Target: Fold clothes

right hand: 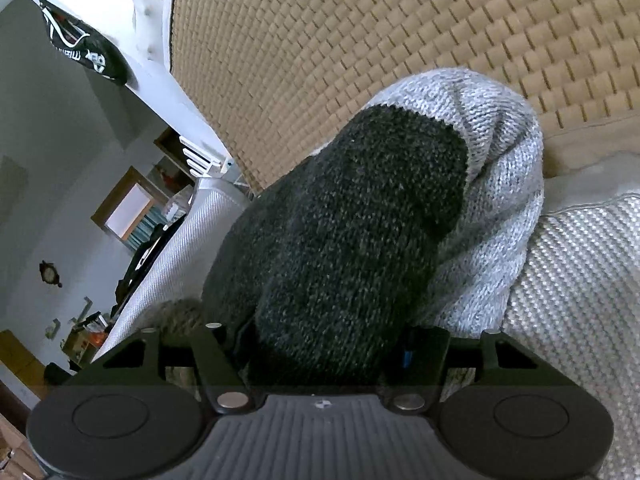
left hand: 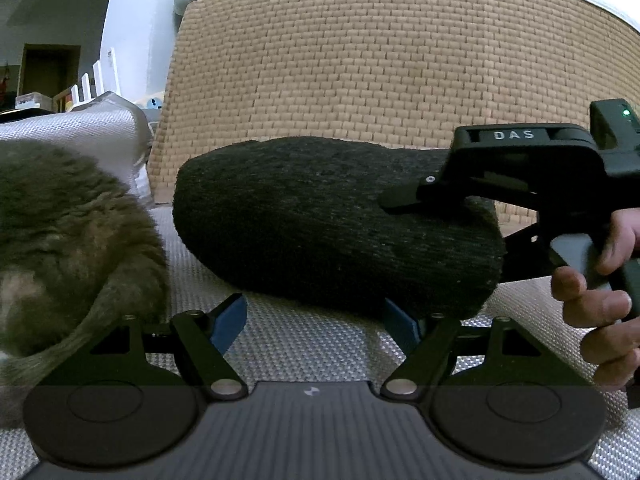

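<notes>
The right gripper (right hand: 320,360) was clenched on the dark knit garment (right hand: 340,240), probably lifting its edge for a fold. The left gripper (left hand: 316,320) hung released just before the same garment (left hand: 320,224), which lay on the woven cushion (left hand: 304,344).

A tan woven mat (left hand: 380,60) rises behind the silvery textured cushion (left hand: 304,340).

A tan woven mat (left hand: 380,60) rises behind a silver-grey woven cushion (left hand: 296,336). Beyond stand a white frame (left hand: 136,28), grey walls (right hand: 60,128) and a wood-framed window (right hand: 124,210).
</notes>
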### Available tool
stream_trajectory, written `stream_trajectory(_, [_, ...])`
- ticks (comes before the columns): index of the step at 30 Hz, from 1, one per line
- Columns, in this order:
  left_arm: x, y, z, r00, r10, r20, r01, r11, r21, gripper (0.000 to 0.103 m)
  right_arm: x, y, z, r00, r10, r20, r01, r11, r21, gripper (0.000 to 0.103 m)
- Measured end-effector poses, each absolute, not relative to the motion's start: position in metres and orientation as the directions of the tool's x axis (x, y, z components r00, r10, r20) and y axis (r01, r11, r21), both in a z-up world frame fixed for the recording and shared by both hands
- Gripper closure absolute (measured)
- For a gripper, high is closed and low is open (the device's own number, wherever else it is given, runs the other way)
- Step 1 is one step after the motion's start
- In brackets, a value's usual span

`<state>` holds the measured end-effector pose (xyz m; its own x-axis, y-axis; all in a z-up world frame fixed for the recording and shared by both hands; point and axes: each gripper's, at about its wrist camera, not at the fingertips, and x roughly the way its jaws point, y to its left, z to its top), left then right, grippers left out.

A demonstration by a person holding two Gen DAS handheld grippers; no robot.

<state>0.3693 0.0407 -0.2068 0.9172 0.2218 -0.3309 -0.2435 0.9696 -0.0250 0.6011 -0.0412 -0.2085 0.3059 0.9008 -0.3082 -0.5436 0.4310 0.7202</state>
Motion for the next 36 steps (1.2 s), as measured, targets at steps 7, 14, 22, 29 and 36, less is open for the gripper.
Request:
stream_trajectory(7, [0.369,0.039,-0.206,0.919,0.221,-0.326,-0.241,0.970,-0.023,0.023,0.605,-0.031,-0.211,0.300,0.904,-0.306,-0.556,0.426,0.714,0.036])
stream_trajectory(14, [0.368,0.039,-0.205,0.911,0.254,-0.325,-0.275,0.961,-0.019,0.023,0.614,-0.021,-0.214,0.267,0.919,-0.290,-0.585,0.394,0.709,0.036])
stream_trajectory(22, [0.365,0.039,-0.204,0.910,0.268,-0.316,-0.288,0.958,-0.016,0.021,0.616,-0.009,-0.214,0.259,0.920,-0.295,-0.599,0.393,0.698,0.036])
stream_trajectory(29, [0.363,0.038,-0.205,0.909,0.280,-0.308,-0.300,0.954,-0.016,0.021,0.622,0.003,-0.213,0.241,0.923,-0.299,-0.613,0.383,0.691,0.035])
stream_trajectory(36, [0.362,0.039,-0.206,0.904,0.302,-0.302,-0.322,0.947,-0.017,0.020,0.629,0.014,-0.211,0.208,0.927,-0.311,-0.637,0.370,0.676,0.035])
